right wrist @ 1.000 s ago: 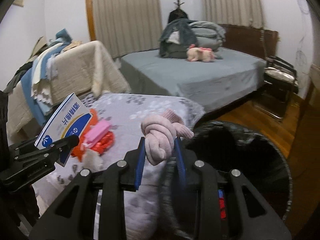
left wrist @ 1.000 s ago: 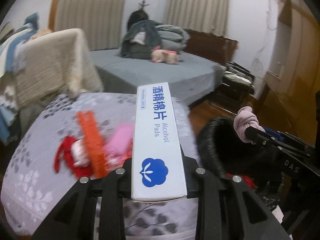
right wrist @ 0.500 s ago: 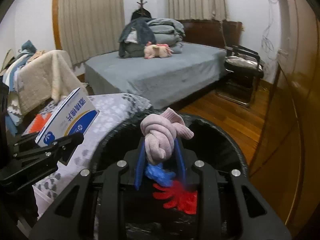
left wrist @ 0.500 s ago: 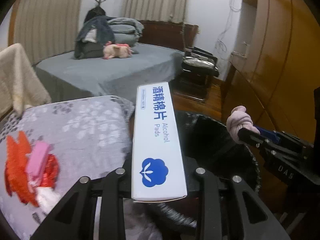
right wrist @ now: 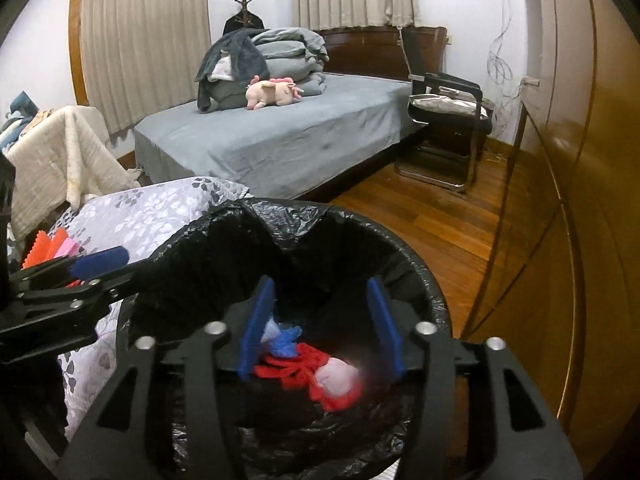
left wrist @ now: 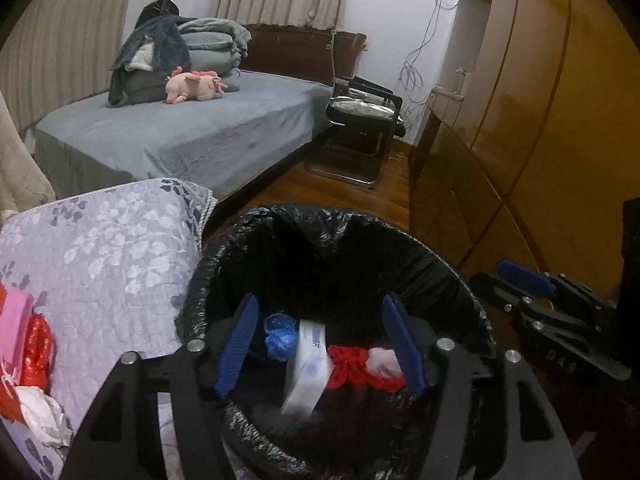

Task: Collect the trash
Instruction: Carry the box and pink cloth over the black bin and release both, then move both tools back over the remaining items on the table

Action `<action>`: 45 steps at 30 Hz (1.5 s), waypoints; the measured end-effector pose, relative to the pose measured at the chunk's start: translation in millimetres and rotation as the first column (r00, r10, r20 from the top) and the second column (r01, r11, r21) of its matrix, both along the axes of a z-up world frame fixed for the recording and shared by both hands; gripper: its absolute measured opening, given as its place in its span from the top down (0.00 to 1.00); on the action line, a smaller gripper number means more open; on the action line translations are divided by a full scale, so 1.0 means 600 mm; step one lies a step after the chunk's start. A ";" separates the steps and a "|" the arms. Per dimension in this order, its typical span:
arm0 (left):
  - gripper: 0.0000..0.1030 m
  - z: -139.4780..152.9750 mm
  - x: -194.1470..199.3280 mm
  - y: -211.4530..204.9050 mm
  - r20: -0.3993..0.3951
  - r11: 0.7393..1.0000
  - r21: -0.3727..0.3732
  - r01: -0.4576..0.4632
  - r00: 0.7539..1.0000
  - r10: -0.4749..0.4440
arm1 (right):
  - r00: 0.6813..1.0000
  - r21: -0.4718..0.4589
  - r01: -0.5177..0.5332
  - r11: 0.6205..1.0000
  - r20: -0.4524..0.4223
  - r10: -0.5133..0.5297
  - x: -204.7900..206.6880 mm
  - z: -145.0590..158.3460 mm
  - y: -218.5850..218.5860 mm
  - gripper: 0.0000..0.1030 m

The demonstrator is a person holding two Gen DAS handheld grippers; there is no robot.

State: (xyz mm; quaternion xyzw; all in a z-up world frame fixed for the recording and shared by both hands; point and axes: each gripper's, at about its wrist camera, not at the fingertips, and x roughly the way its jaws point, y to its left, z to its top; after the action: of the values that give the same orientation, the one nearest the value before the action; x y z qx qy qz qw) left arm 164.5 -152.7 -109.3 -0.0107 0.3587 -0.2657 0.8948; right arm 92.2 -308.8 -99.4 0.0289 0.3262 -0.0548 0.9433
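A bin lined with a black bag [left wrist: 320, 224] [right wrist: 320, 216] stands beside the quilt-covered table. My left gripper [left wrist: 320, 340] is open over the bin, and the white alcohol pads box [left wrist: 308, 364] is blurred in mid-fall inside it. My right gripper [right wrist: 320, 324] is open over the bin too, and the pink knotted cloth [right wrist: 336, 376] [left wrist: 382, 362] lies blurred in the bin on red trash [right wrist: 296, 368], next to blue trash [left wrist: 280, 334]. Each gripper shows at the edge of the other's view.
More trash lies on the grey floral quilt [left wrist: 100, 260]: pink [left wrist: 16, 320], red [left wrist: 38, 348] and white [left wrist: 40, 412] pieces. A bed [right wrist: 280, 136] with a plush pig, a black chair [right wrist: 448, 120] and wooden wardrobes [left wrist: 540, 120] lie beyond.
Both grippers swung right from the table to over the bin and opened. The alcohol pads box and the pink knotted cloth dropped out of them into the bin.
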 end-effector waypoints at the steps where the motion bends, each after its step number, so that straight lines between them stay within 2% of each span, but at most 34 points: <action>1: 0.34 0.002 -0.002 0.007 0.004 1.000 -0.001 -0.008 1.000 0.009 | 1.000 -0.001 0.002 1.000 0.004 -0.002 -0.001 0.001 0.002 0.38; 4: 0.25 0.014 -0.008 0.034 0.029 0.999 -0.001 -0.043 0.999 0.043 | 0.999 -0.014 0.006 1.000 0.043 -0.006 -0.009 0.013 0.012 0.12; 8: 0.15 0.030 -0.026 0.088 0.068 0.994 0.010 -0.106 0.992 0.105 | 0.997 -0.005 -0.026 1.000 0.078 0.026 -0.009 0.030 0.035 0.08; 10: 0.11 0.038 -0.037 0.121 0.084 0.988 0.017 -0.155 0.985 0.153 | 0.995 0.001 -0.053 0.999 0.091 0.052 -0.006 0.038 0.056 0.08; 14: 0.09 0.047 -0.059 0.189 0.103 0.969 0.017 -0.247 0.964 0.244 | 0.988 0.013 -0.112 0.994 0.109 0.110 0.006 0.049 0.105 0.07; 17: 0.08 0.051 -0.078 0.249 0.114 0.943 0.019 -0.331 0.938 0.327 | 0.978 0.023 -0.175 0.984 0.123 0.171 0.014 0.055 0.153 0.07; 26: 0.08 0.037 -0.122 0.386 0.126 0.866 0.040 -0.499 0.862 0.491 | 0.940 0.042 -0.330 0.943 0.110 0.324 0.039 0.043 0.294 0.07; 32: 0.08 0.011 -0.140 0.455 0.123 0.820 0.059 -0.569 0.820 0.559 | 0.919 0.041 -0.390 0.920 0.085 0.386 0.050 0.015 0.371 0.07; 38: 0.08 -0.014 -0.141 0.498 0.120 0.790 0.069 -0.609 0.792 0.599 | 0.908 0.044 -0.418 0.907 0.058 0.416 0.065 -0.018 0.425 0.07; 45: 0.08 -0.034 -0.141 0.539 0.101 0.766 0.081 -0.638 0.770 0.630 | 0.888 0.030 -0.461 0.887 0.004 0.461 0.083 -0.060 0.486 0.07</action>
State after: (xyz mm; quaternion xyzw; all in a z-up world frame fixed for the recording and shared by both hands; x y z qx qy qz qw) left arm 80.1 170.7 -130.0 -0.0724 0.3176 0.0722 0.9427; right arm 141.8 -17.0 -135.7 -0.0351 0.3261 0.1754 0.9283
